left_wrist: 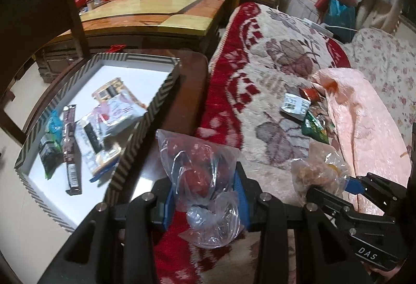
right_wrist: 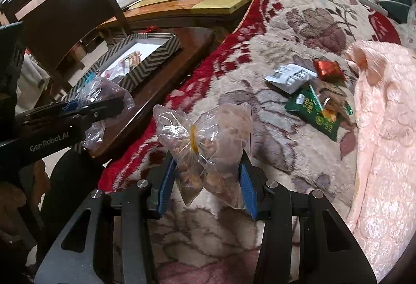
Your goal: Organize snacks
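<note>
each hand-held gripper (left_wrist: 205, 187) (right_wrist: 206, 169) clamps a clear snack bag (left_wrist: 197, 169) (right_wrist: 208, 138) above the blanket (right_wrist: 286, 50).

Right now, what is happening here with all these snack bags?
A person is sorting snacks with a hand-held gripper in each hand. The left gripper has its jaws closed on a clear bag of red snacks. The right gripper holds a clear bag of brown snacks. Both bags are lifted above the flowered blanket. Several packets already lie in the striped box on the side table, and a few packets remain on the blanket.
</note>
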Motion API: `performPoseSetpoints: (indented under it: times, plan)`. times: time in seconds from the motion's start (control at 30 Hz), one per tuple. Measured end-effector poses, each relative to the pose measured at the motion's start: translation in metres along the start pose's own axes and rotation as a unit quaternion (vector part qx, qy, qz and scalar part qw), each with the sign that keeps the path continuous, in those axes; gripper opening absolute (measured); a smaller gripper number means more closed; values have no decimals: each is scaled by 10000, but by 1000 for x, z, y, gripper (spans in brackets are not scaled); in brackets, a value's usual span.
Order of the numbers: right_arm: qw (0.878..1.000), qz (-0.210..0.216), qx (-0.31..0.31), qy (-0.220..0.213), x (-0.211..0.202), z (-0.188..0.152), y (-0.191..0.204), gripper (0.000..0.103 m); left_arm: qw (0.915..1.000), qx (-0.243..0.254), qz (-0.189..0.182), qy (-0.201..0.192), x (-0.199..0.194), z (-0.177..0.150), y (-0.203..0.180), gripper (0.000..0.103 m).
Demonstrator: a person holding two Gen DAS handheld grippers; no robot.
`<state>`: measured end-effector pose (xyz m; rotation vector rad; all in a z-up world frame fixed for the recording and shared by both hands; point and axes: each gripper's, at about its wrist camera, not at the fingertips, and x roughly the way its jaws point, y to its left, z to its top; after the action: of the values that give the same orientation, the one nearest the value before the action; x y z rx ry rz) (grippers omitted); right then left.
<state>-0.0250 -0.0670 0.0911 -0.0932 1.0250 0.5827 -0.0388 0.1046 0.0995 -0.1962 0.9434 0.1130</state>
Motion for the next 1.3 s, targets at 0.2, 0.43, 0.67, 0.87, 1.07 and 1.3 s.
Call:
performPoseSetpoints:
  times: [0.2,0.43,0.67,0.87,1.07,1.3]
  plan:
    - [9999,23,-151,34,3,4,14,45,9999,-130,79,5,-2,-2,14,41]
    - [9995,69,-309,92,9,10,30,45,9995,-256,156,-18,-4,-3,29,41]
    - [9988,104,-467,140,14,15,44,45,9990,-380,212,-49,-6,-4,43,41]
    - [9981,124,-590,152,18,22,54,45,9984,-481,274,-87,-8,-4,54,41]
    - [9971,163,-726,178,26,34,67,45,9974,-614,356,-126,-8,-2,69,41]
    - [9956,220,-890,201,35,47,82,45,9958,-763,495,-137,-6,1,89,41]
